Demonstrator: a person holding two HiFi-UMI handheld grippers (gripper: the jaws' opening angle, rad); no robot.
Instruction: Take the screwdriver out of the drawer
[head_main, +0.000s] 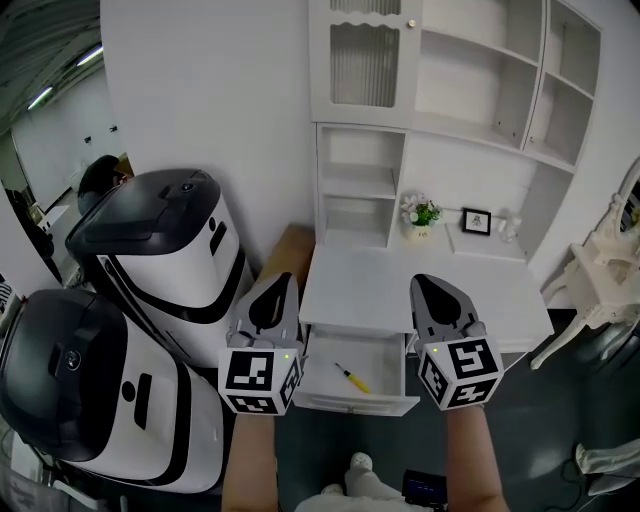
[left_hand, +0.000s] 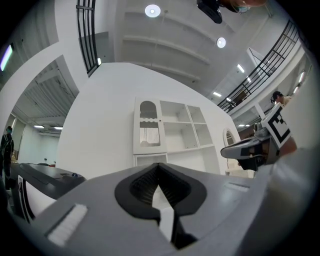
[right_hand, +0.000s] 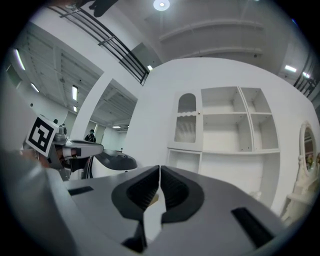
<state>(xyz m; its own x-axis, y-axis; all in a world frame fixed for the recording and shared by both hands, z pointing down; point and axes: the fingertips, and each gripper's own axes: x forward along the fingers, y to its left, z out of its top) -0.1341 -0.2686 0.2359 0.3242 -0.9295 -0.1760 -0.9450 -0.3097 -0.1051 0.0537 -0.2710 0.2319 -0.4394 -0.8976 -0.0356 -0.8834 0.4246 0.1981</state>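
ACCESS: drawer (head_main: 335, 362) stands open, free from above | 12 o'clock: desk top (head_main: 400, 290) covers its rear, shelf unit (head_main: 360, 190) rises behind | 9 o'clock: white-and-black machines (head_main: 170, 250) crowd close | 3 o'clock: white chair (head_main: 600, 285), well apart

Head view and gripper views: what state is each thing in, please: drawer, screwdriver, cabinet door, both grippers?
drawer: open
screwdriver: lying inside the drawer, not held
cabinet door: closed
left gripper: shut, empty
right gripper: shut, empty
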